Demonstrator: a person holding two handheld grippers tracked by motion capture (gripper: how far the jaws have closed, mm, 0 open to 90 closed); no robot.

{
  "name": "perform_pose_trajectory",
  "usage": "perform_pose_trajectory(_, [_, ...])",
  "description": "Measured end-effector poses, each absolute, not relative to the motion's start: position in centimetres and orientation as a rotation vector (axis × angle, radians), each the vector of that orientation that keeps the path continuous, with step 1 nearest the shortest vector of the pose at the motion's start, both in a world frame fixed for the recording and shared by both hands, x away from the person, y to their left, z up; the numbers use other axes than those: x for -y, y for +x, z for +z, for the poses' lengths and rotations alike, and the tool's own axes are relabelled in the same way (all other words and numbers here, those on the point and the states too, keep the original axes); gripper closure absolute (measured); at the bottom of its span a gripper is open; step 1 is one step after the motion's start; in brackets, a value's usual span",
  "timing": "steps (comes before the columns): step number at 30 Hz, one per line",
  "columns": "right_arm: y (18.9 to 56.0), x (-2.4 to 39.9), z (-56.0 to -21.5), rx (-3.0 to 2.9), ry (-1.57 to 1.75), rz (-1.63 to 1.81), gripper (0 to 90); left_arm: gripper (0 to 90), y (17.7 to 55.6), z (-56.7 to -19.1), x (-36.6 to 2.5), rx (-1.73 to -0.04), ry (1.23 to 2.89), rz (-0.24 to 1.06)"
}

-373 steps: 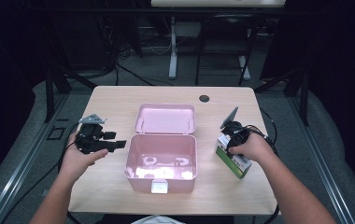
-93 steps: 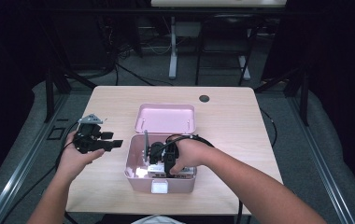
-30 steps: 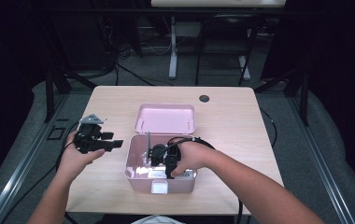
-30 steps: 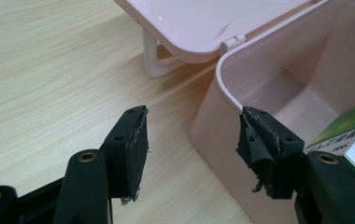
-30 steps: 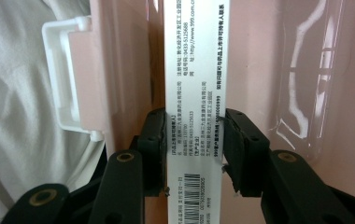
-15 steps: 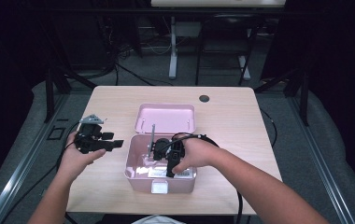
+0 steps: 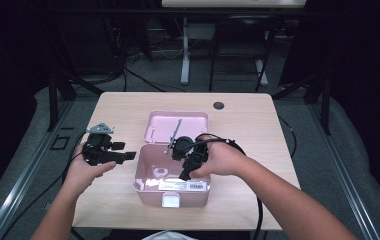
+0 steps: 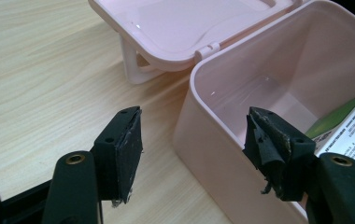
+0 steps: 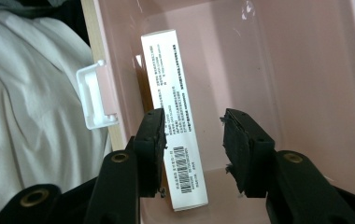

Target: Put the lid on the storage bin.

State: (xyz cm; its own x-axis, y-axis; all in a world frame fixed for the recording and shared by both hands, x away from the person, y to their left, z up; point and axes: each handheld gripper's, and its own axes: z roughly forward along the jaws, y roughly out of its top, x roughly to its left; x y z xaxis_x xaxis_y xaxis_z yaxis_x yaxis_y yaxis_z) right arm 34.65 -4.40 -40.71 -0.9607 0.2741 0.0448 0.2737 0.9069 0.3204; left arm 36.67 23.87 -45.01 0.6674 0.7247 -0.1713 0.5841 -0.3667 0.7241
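You see the bench (image 7: pixel 128 110) lit evenly from above in the high view, while the surrounding room falls to near black. Expect soft focus and low detail there. Glare spots the pink box (image 7: pixel 148 185) floor. In both gripper views, near claw pads (image 8: pixel 129 154) blur slightly; shadows stay faint.

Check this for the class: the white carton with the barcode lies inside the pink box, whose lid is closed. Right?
Not quite. The carton does lie inside the pink box, but the lid is open, swung back onto the table behind it, as the high view shows.
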Motion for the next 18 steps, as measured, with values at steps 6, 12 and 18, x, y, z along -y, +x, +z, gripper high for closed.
perform_pose_trajectory(6, [34.4, 5.0, -40.1, -3.017, 0.486, 0.569, 57.3, 37.1, 36.5, -45.0, -23.7, -0.990, 2.094, 0.233])
perform_pose_trajectory(12, [34.6, 6.0, -39.9, -2.950, 0.535, 0.674, 58.6, 39.7, 36.5, -45.0, -23.5, -0.986, 2.082, 0.250])
perform_pose_trajectory(18, [34.6, 6.6, -40.1, -2.918, 0.574, 0.719, 56.2, 39.7, 36.4, -45.0, -23.3, -0.968, 2.074, 0.259])
